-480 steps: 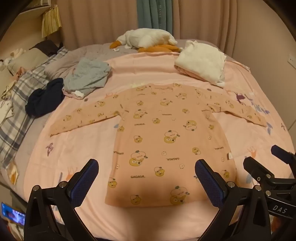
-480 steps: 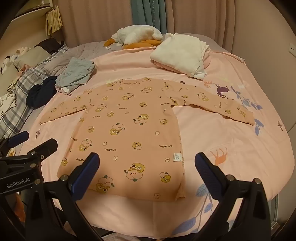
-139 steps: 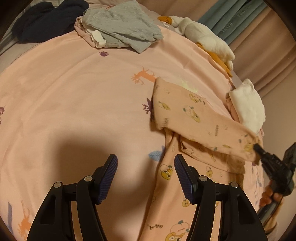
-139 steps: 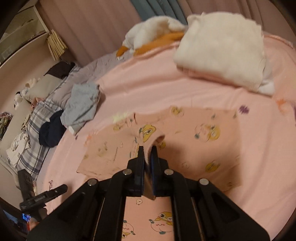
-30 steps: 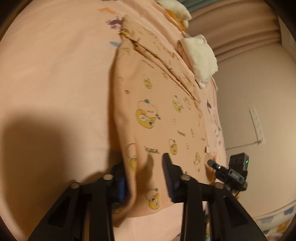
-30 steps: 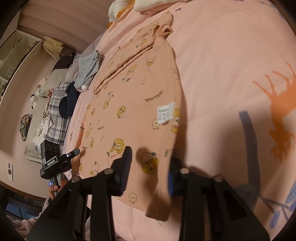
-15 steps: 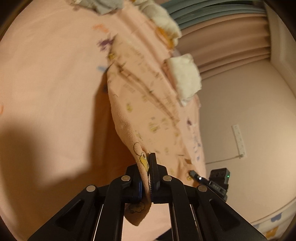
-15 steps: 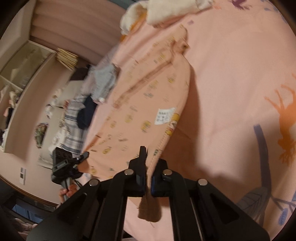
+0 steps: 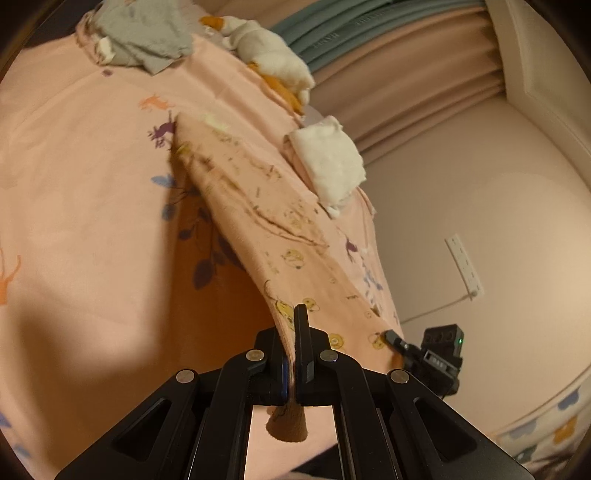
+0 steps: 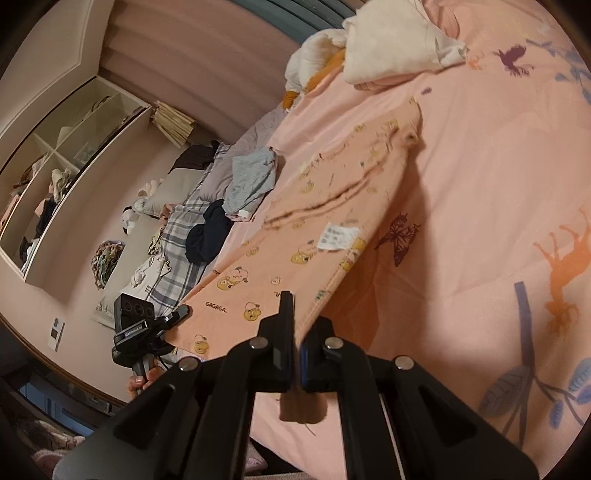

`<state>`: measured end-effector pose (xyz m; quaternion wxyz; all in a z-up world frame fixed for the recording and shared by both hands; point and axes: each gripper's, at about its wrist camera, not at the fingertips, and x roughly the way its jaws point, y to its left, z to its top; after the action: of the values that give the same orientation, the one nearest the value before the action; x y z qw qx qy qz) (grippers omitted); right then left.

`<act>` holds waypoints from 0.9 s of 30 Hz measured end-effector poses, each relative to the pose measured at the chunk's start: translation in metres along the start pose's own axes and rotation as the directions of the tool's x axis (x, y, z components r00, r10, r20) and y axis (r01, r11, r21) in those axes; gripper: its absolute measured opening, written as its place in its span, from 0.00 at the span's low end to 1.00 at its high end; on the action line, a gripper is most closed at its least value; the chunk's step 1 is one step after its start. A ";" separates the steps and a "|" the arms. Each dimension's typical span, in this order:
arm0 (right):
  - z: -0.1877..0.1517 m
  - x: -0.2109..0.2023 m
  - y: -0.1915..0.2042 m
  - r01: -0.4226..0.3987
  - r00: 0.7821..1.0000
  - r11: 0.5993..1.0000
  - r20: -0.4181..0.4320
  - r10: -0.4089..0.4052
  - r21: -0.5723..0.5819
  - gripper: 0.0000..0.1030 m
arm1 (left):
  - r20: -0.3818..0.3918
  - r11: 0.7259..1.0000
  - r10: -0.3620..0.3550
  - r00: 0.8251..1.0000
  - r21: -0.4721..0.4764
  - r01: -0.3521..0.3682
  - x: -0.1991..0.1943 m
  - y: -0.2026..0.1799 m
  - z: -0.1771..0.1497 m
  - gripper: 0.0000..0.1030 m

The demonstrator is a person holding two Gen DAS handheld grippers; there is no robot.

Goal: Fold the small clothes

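This is a home bedroom: a bed under a pink animal-print sheet (image 9: 74, 221), pillows (image 10: 173, 188) by a plaid blanket (image 10: 181, 254), drawn curtains (image 9: 388, 92), heaped laundry (image 9: 144, 35), and an open closet shelf (image 10: 55, 155).

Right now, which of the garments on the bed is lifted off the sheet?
The peach printed top: both grippers, left gripper and right gripper, pinch its hem. The grey garment and white pile lie flat.

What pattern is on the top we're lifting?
Peach top with small yellow cartoon characters and "GAGAGA" lettering; clearest in the right wrist view.
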<state>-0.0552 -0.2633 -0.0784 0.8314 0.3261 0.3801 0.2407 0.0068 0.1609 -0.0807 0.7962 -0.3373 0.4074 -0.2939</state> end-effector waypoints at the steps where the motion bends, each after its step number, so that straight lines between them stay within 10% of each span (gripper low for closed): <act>1: -0.001 -0.004 0.003 0.003 1.000 1.000 0.002 -0.003 -0.012 0.04 | 0.001 1.000 0.003 1.000 0.011 -0.003 -0.003 -0.004 0.000 0.00; 14: -0.010 -0.041 0.028 -0.036 0.999 0.992 -0.017 0.034 -0.119 0.04 | -0.010 1.000 0.011 1.000 -0.018 -0.012 -0.035 -0.015 -0.013 0.00; 27: 0.076 0.006 -0.002 -0.016 0.997 0.999 0.070 0.013 0.037 0.06 | -0.008 0.996 0.047 0.999 -0.076 -0.048 0.008 0.005 0.073 0.00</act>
<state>0.0086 -0.2880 -0.0453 0.8362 0.3527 0.3528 0.2279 0.0733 0.1793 -0.0558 0.7883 -0.3565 0.4286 -0.2603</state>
